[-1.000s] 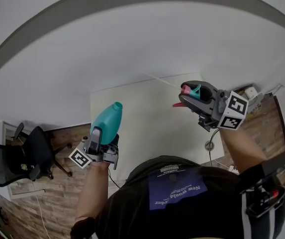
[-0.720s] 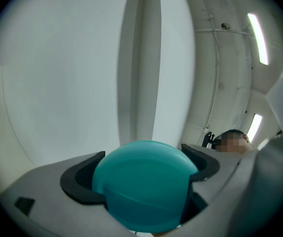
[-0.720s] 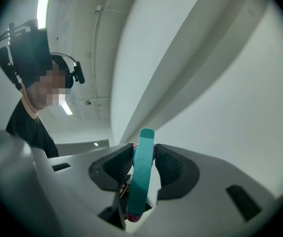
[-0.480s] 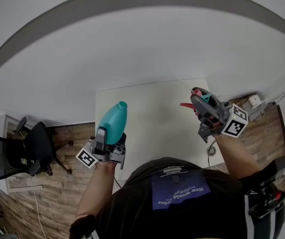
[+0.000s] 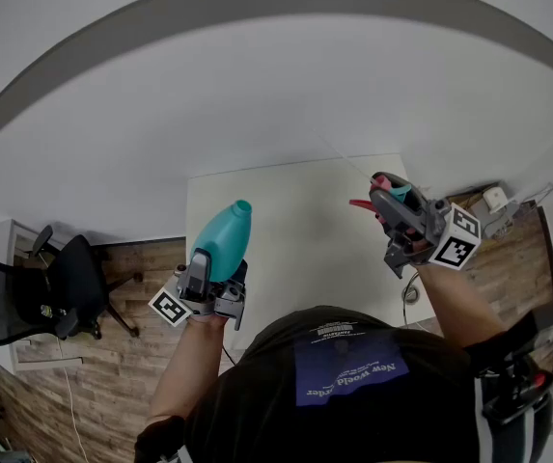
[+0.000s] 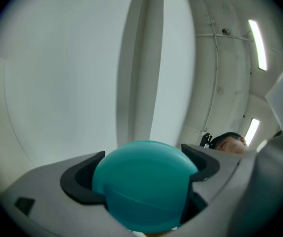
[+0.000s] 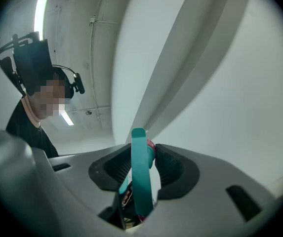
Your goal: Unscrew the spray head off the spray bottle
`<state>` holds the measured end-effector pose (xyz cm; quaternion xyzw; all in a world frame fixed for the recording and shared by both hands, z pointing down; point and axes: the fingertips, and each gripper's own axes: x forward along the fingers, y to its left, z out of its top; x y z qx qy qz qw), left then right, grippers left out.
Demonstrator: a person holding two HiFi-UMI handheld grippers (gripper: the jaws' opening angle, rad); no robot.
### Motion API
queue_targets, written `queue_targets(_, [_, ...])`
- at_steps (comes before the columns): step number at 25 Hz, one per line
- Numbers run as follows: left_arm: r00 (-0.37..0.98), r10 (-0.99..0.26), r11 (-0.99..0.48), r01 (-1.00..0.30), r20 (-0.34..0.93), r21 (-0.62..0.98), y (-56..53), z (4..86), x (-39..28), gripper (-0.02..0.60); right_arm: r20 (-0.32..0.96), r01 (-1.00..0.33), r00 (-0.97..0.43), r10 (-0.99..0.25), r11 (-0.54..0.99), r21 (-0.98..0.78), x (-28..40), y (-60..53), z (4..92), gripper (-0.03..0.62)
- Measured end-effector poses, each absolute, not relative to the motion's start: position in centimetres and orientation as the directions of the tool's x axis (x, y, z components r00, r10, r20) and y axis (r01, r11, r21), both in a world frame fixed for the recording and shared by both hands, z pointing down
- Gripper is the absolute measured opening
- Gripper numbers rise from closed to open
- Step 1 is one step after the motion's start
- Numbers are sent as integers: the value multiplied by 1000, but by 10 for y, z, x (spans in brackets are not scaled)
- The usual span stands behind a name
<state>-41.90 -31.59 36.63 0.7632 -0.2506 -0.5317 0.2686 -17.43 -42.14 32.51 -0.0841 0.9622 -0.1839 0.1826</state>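
Note:
The teal spray bottle (image 5: 226, 239) has no head on it; its open neck points up and away from me. My left gripper (image 5: 214, 264) is shut on the bottle's lower body. In the left gripper view the rounded teal bottle (image 6: 143, 181) fills the gap between the dark pads (image 6: 79, 179). The spray head (image 5: 388, 191), teal with a red trigger, is apart from the bottle at the right. My right gripper (image 5: 392, 204) is shut on it. In the right gripper view the spray head (image 7: 140, 177) stands edge-on, pinched between the ribbed pads (image 7: 173, 169).
A white table (image 5: 295, 230) lies below both grippers, with wood floor around it. A black office chair (image 5: 35, 302) stands at the far left. A cable and a wall socket (image 5: 493, 198) are at the right, past the table's edge.
My right gripper has rolled and come slightly lower and nearer with the spray head in it. The left gripper has held the bottle almost still.

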Motion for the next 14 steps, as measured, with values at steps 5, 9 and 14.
queue_targets(5, [315,-665,-732,-98,-677,674,-316,366,-417,492,-323,-91,-919,-225,920,-382,-174,-421,325,135])
queue_targets(9, [318,-663,-734,-97,-678,673,-316,365,-416,492,-324,-90,-919,-224,920,-381,-174,-421,324,135])
queue_targets(14, [317,-661,-735,-92,-680,672,-316,364,-417,492,-327,-87,-919,-222,921,-380,-174,-421,323,135])
